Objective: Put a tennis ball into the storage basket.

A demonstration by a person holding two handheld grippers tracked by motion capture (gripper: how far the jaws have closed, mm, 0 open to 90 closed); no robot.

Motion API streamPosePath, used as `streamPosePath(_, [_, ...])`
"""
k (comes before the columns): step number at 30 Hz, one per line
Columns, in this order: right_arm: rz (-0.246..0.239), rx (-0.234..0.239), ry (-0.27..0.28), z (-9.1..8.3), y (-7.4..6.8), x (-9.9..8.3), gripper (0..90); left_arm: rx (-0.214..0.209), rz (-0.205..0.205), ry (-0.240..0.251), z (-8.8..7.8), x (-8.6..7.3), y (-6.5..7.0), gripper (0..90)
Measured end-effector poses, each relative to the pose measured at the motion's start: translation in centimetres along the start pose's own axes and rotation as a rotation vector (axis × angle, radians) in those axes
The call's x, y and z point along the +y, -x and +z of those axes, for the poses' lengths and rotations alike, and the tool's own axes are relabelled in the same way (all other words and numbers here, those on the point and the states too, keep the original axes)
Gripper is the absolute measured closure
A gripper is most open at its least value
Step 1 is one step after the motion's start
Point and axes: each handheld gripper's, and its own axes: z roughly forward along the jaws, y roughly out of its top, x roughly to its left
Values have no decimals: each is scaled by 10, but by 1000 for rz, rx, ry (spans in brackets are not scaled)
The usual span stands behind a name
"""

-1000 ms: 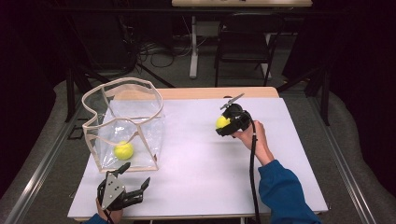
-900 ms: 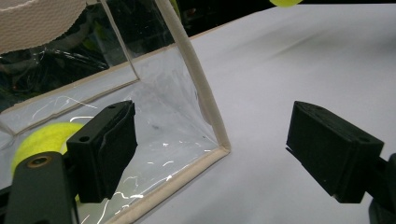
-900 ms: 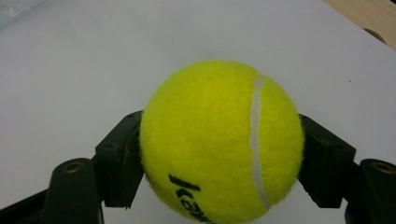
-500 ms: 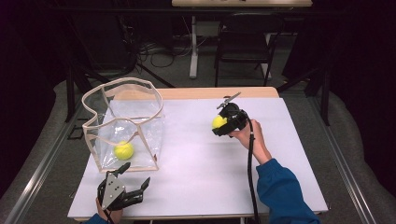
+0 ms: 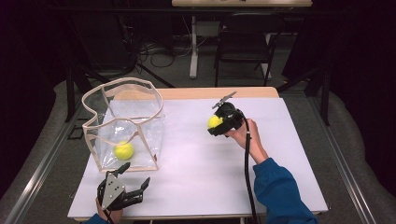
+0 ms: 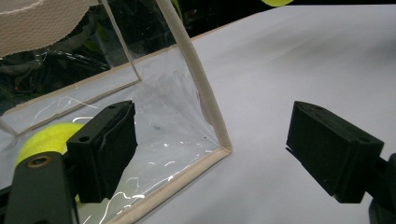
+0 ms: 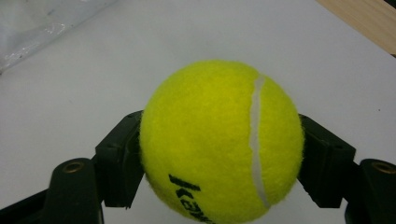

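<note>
My right gripper [image 5: 215, 124] is shut on a yellow tennis ball [image 5: 214, 122] and holds it above the white table right of centre; the right gripper view has the ball [image 7: 222, 140] clamped between both jaws. A clear plastic bag with a beige rim [image 5: 122, 122] stands open at the left, and a second tennis ball [image 5: 123, 150] lies inside it. My left gripper [image 5: 132, 178] rests open near the front left edge, just in front of the bag. Its view looks at the bag's corner seam [image 6: 205, 100], with the inner ball [image 6: 46, 137] behind the left jaw.
The white table top [image 5: 196, 163] spreads between the bag and the right hand. A wooden strip [image 5: 210, 93] runs along its far edge. Beyond it stand a dark chair [image 5: 245, 44] and cables on the floor.
The right gripper has carried its ball a little to the left, toward the bag. The left gripper has stayed in place.
</note>
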Motion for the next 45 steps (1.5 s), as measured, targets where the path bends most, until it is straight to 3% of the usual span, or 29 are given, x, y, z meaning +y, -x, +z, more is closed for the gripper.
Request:
streamPosePath(22, [-50, 35, 14, 2, -17, 19, 261, 0, -3, 2, 0, 0, 0, 159])
streamPosePath(45, [-65, 74, 49, 1, -26, 31, 262, -1, -3, 3, 0, 0, 0, 158])
